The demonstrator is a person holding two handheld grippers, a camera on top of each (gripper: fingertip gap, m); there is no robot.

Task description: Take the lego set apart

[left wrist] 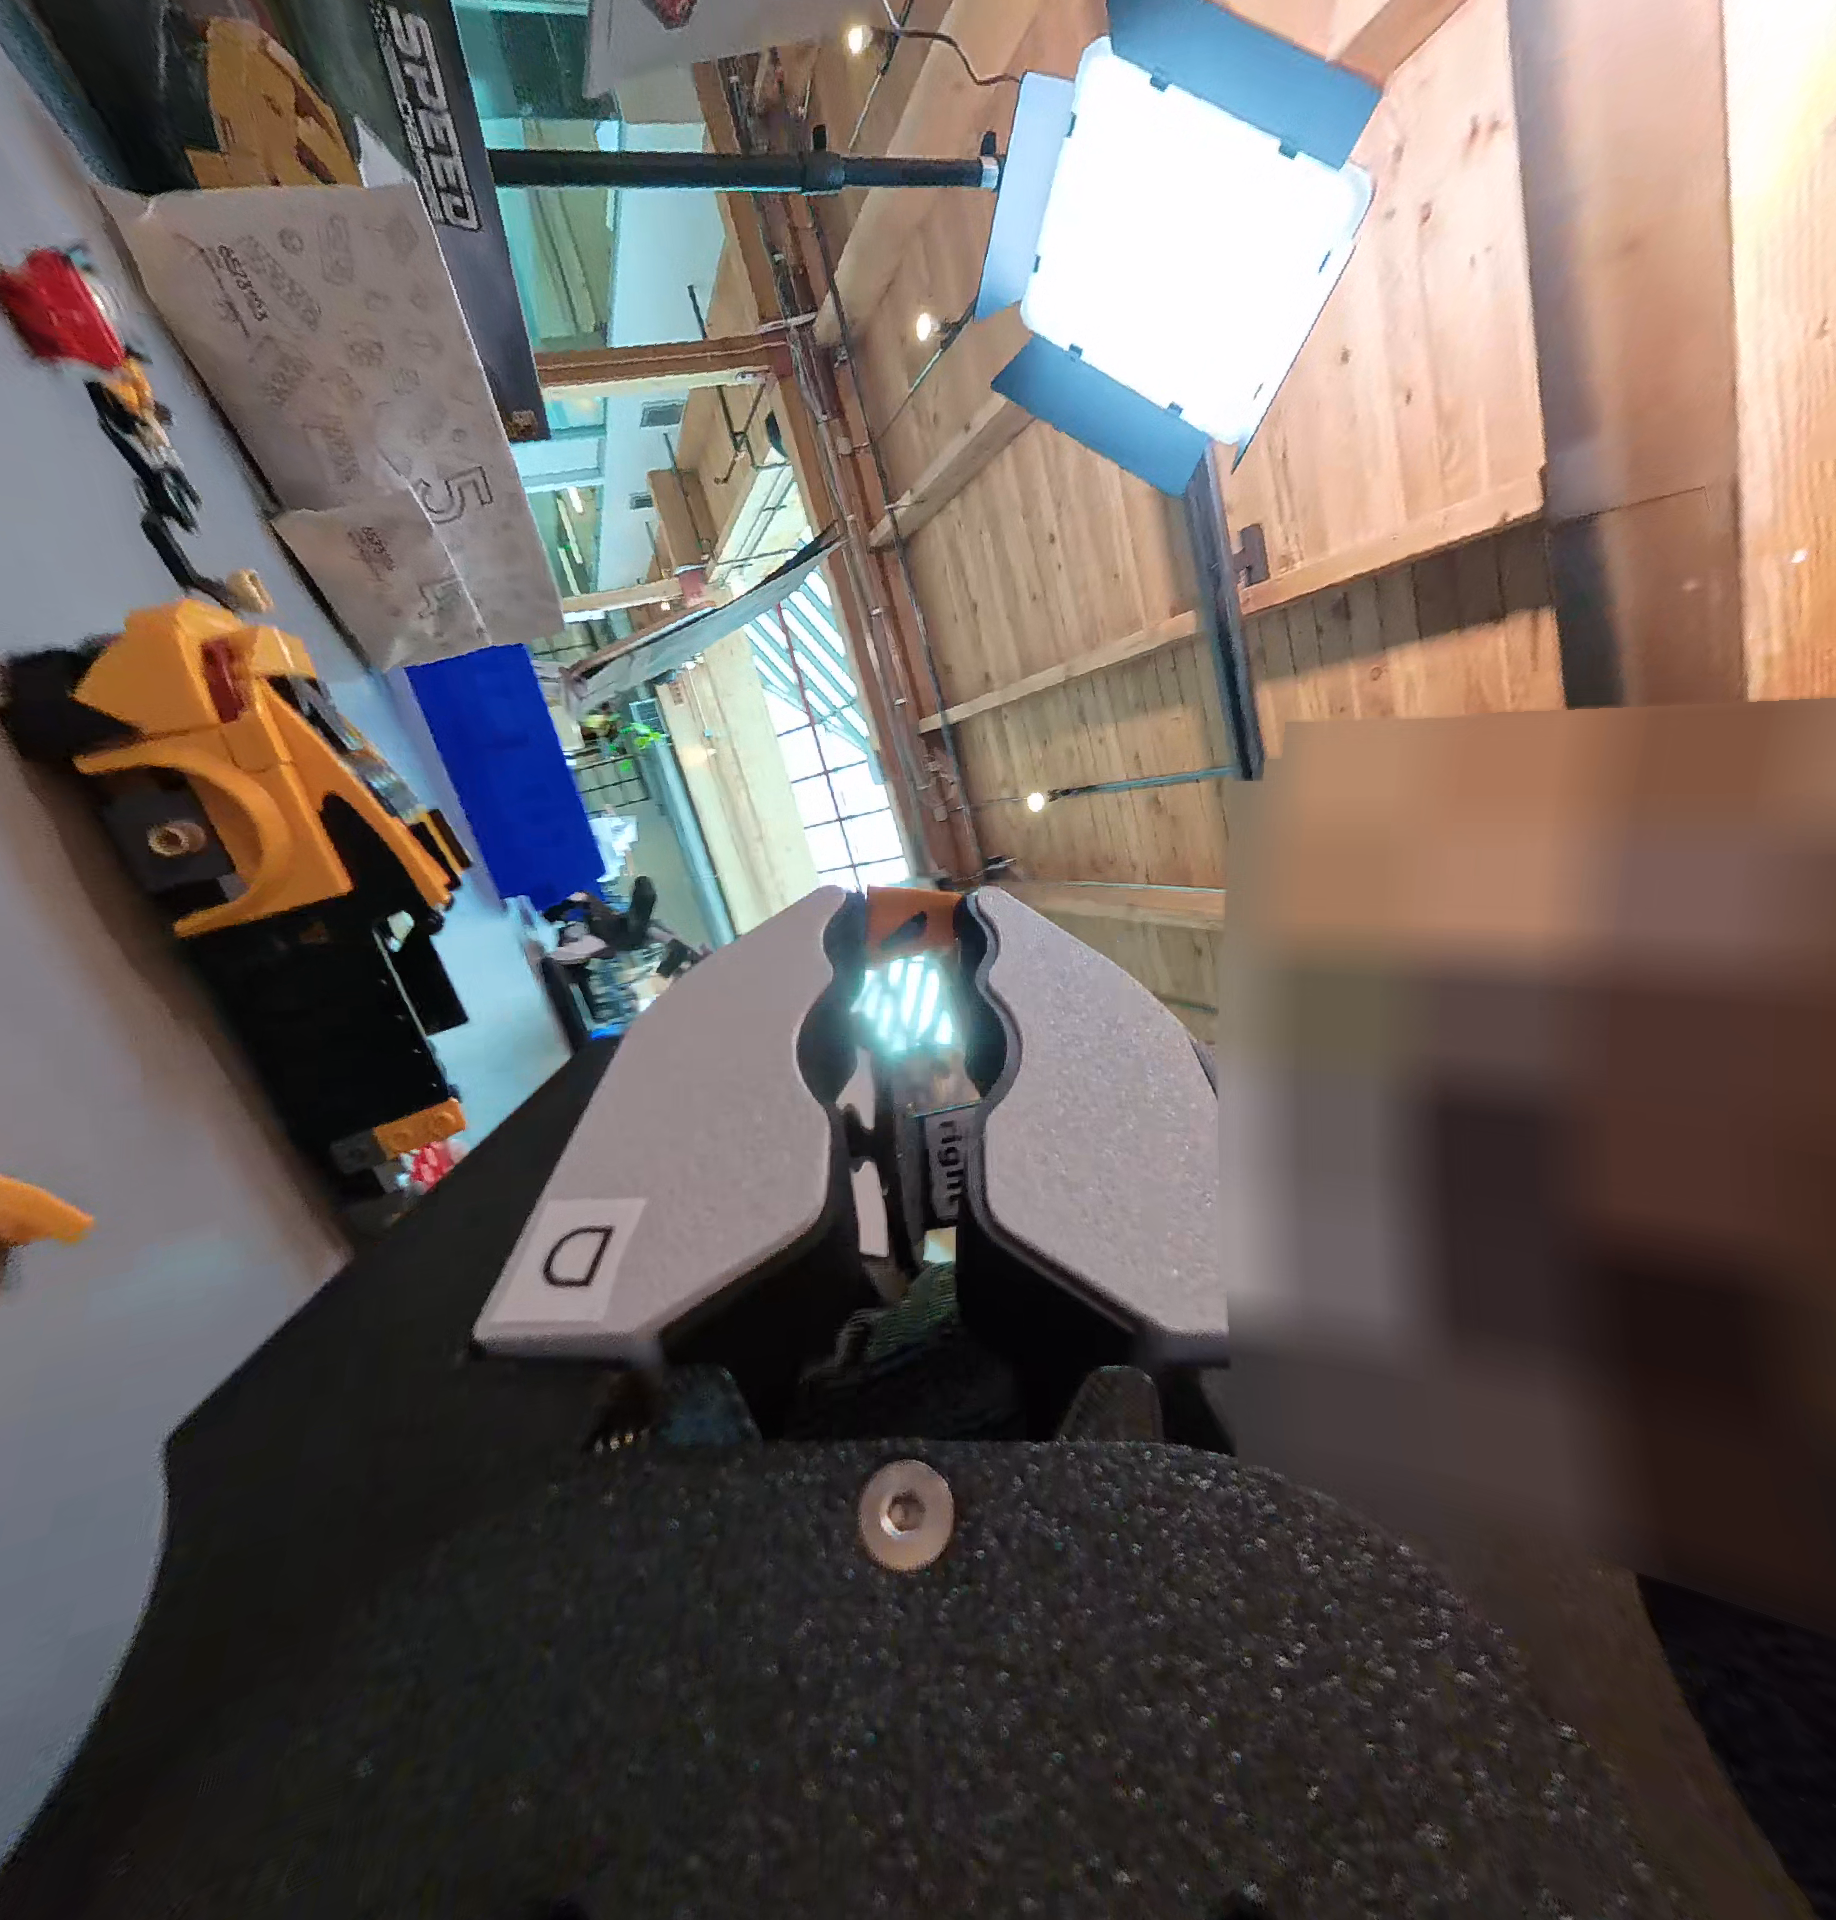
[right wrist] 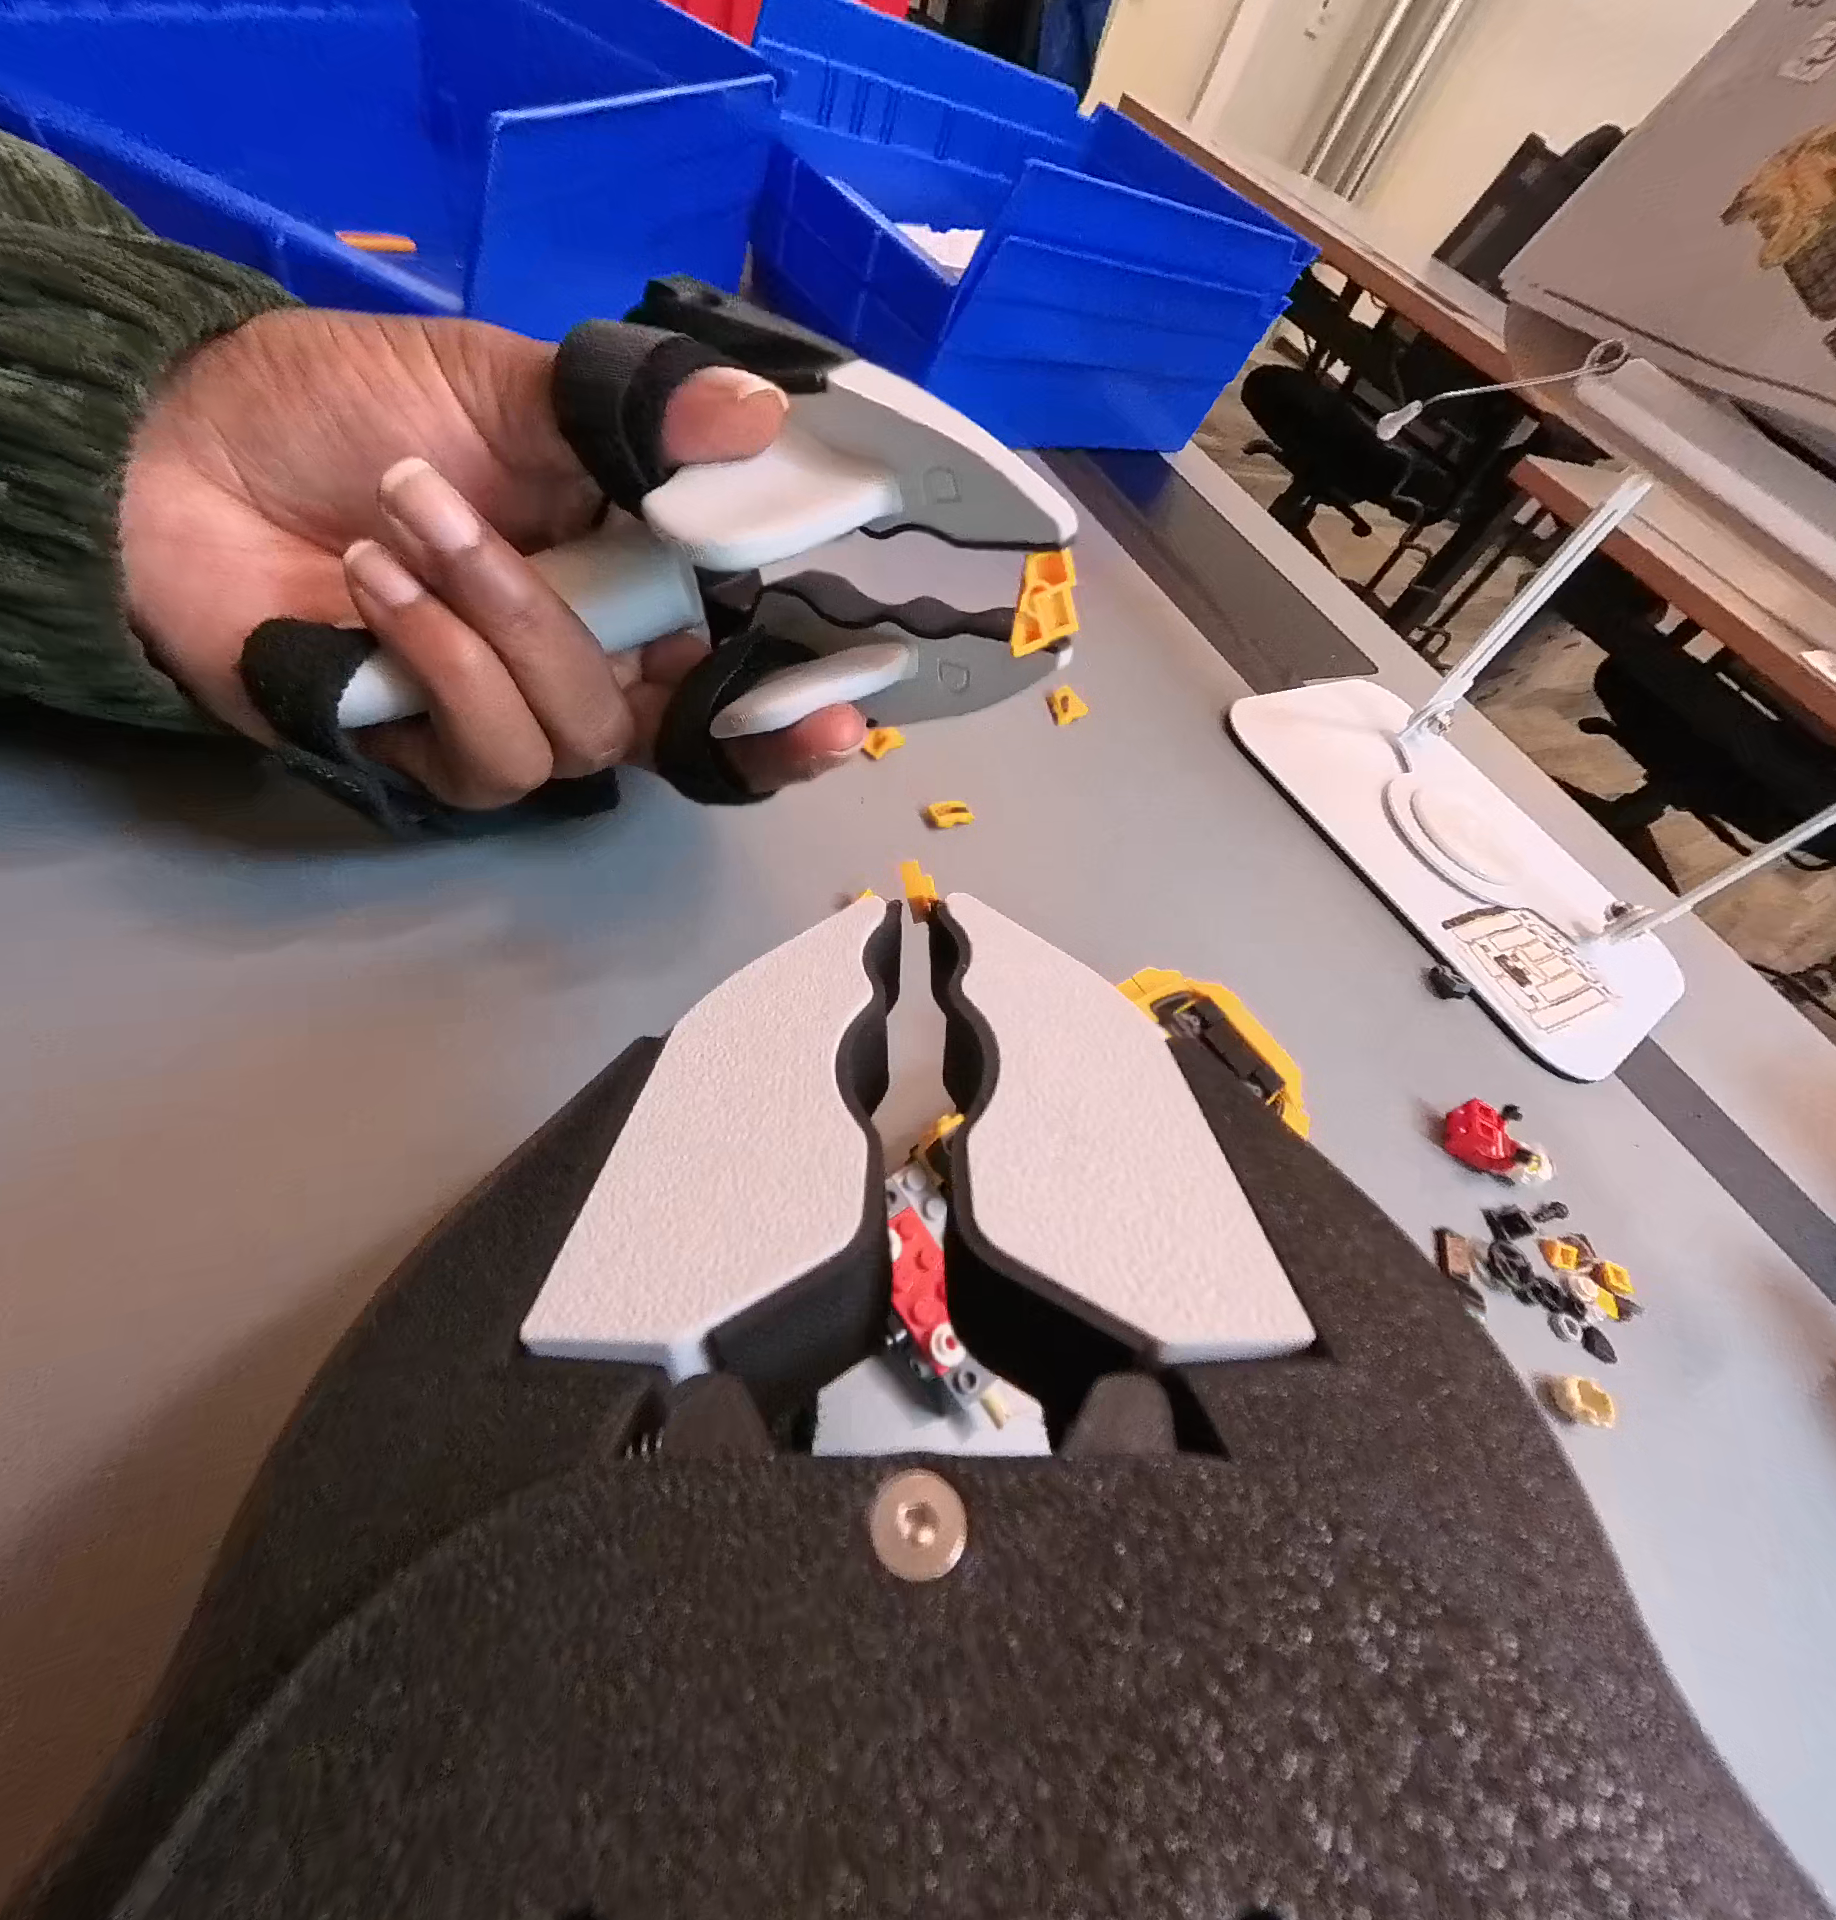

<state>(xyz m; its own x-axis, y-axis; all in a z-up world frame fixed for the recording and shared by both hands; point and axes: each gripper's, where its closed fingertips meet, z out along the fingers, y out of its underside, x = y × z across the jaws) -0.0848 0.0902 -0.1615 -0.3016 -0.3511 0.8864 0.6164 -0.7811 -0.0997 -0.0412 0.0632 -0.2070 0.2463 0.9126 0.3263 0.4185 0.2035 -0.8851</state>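
1. Pinching a small yellow brick (left wrist: 909, 920) at its tips, the left gripper (left wrist: 906, 925) is lying rolled sideways; the yellow-and-black lego car (left wrist: 259, 831) is sitting on the grey table (left wrist: 83, 1351) off to its left, under a wooden ceiling (left wrist: 1101, 582).
2. Hovering with fingers nearly together and gripping nothing, the right gripper (right wrist: 916, 906) is pointing toward the person's hand (right wrist: 374, 551) — the car (right wrist: 1220, 1039) is peeking out just right of it, loose pieces (right wrist: 1548, 1278) farther right, blue bins (right wrist: 997, 260) behind.

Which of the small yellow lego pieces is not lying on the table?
The yellow piece clamped in the left gripper, above the table; the other small yellow pieces lie loose on the grey table.
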